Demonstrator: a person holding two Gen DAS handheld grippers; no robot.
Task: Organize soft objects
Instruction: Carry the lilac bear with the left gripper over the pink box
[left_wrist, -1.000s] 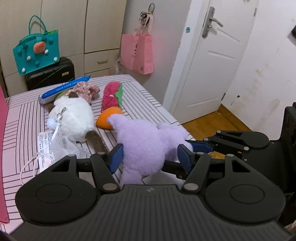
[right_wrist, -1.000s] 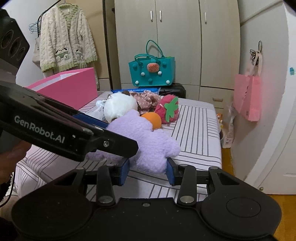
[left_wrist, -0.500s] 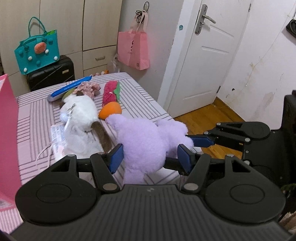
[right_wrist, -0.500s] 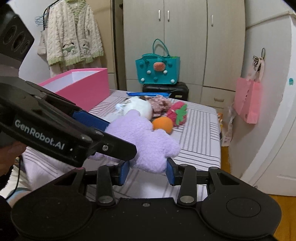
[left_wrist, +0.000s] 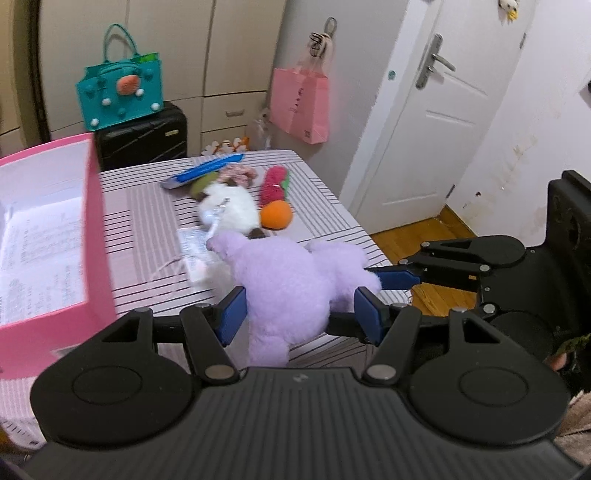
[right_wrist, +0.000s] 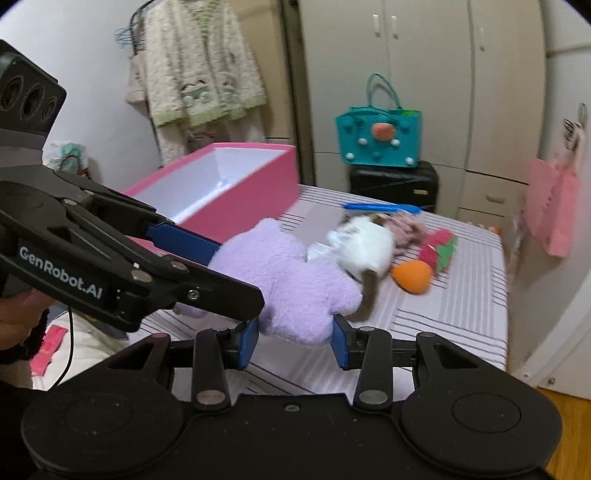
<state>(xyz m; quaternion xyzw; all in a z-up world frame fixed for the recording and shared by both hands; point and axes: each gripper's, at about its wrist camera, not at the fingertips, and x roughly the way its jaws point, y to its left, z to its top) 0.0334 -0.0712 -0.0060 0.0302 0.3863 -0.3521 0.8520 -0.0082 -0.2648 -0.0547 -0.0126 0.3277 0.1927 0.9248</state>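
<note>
A purple plush toy (left_wrist: 295, 280) hangs above the striped table, held from both sides. My left gripper (left_wrist: 299, 314) is shut on its lower body. My right gripper (right_wrist: 293, 341) is shut on one of its limbs; the toy shows in the right wrist view (right_wrist: 284, 280) too. A white plush (left_wrist: 232, 210), an orange plush ball (left_wrist: 276, 216), a red strawberry plush (left_wrist: 274, 182) and a pink-brown soft toy (left_wrist: 240, 172) lie on the table. An open pink box (left_wrist: 48, 236) stands at the left; it also shows in the right wrist view (right_wrist: 229, 181).
A blue-and-white tube (left_wrist: 205, 174) lies at the table's far end. A teal bag (left_wrist: 122, 92) sits on a black suitcase (left_wrist: 144, 138) behind. A pink paper bag (left_wrist: 301, 105) hangs on the wall. A white door (left_wrist: 424, 122) is at the right. The table's edge (left_wrist: 351, 218) drops to wooden floor.
Both grippers have lifted the purple plush and carried it left, toward the pink box. The box has come into the left wrist view. The other toys have not moved.
</note>
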